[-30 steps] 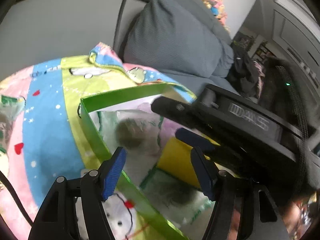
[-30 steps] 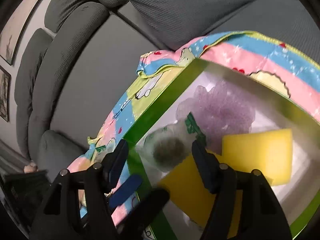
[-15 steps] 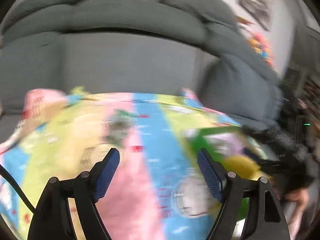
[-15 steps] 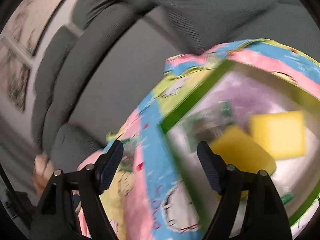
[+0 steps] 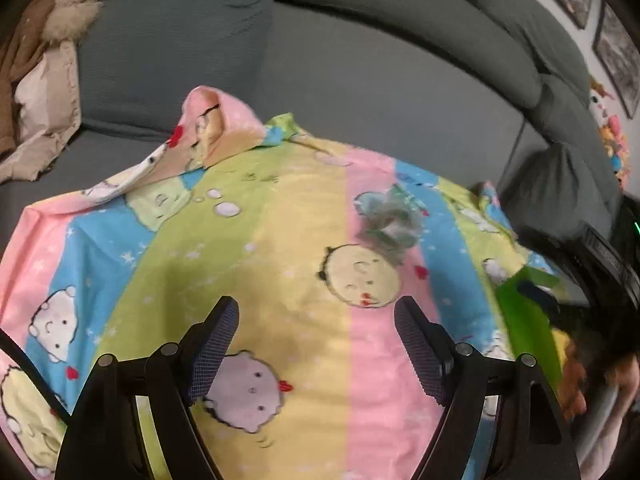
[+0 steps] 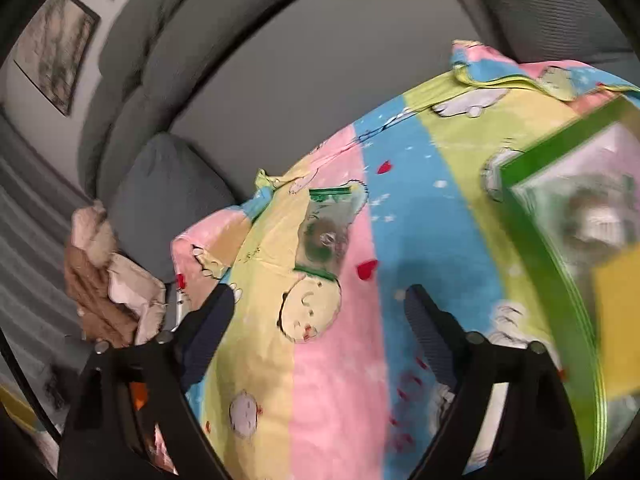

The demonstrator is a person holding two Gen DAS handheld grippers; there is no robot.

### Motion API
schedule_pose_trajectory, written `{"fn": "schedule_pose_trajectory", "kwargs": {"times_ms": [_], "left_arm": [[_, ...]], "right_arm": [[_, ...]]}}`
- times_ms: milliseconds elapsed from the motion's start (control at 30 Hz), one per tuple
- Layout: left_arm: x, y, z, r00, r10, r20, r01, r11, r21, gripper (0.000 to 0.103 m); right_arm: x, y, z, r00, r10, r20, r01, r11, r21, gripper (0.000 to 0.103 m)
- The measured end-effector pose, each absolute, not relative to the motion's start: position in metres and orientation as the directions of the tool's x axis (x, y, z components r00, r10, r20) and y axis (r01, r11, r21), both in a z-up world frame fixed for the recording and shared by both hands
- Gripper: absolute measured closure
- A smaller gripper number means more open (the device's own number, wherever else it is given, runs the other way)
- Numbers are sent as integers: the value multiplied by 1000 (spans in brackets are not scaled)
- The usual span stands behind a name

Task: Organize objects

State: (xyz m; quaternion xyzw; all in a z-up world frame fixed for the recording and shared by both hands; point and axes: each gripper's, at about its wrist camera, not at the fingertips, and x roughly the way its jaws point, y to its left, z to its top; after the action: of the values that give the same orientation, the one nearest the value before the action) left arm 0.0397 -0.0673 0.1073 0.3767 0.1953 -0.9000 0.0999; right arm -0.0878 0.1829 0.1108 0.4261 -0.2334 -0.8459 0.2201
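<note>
- Left tongs (image 5: 316, 344): spread wide, nothing held, hovering over the striped cartoon blanket (image 5: 280, 240).
- One clear packet (image 5: 390, 222) with green print and a dark round pad inside lies loose on the blanket, ahead of the left tongs and a bit to their right; in the right view the packet (image 6: 324, 236) sits ahead of the right tongs, slightly left.
- Likely handling: light, thin crinkly plastic, slippery and floppy; best pinched at a flat sealed edge or across the padded middle, low enough not to snag blanket.
- Right tongs (image 6: 320, 326): also spread wide, nothing held.
- One green box (image 6: 552, 264) to the right of the right tongs, resting on the blanket; blurred, but it holds one more clear packet and yellow sponge, count unclear.
- Loose items left on the blanket: one.
- Grey sofa (image 5: 360, 60) behind everything.
</note>
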Motion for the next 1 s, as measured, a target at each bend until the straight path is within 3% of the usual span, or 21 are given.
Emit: {"fn": "schedule_pose_trajectory", "kwargs": {"times_ms": [333,400,500,700,1000], "left_arm": [[47,-104,101,-667,-85,-740,386,-889,-246,22],[48,-112,99,-656,-134,-743,431,-875,-222,22],[46,-120,96,-643,-144,-752,449,-867,-218,22],[44,-121,98,-659,-117,-743,424,-874,-238,22],[38,-95,94,-641,-9,-768,374,-877,-302,22]], "right_arm": [[-200,69,56,-410,-417,-812,134,-907,398,16],[-216,55,39,-367,-357,-859,138,-934,330,39],[-226,55,19,-347,-354,-868,130,-935,329,48],[-196,66,26,-310,-383,-870,212,-920,330,50],[-83,101,29,-88,-466,-880,271,-862,429,48]]}}
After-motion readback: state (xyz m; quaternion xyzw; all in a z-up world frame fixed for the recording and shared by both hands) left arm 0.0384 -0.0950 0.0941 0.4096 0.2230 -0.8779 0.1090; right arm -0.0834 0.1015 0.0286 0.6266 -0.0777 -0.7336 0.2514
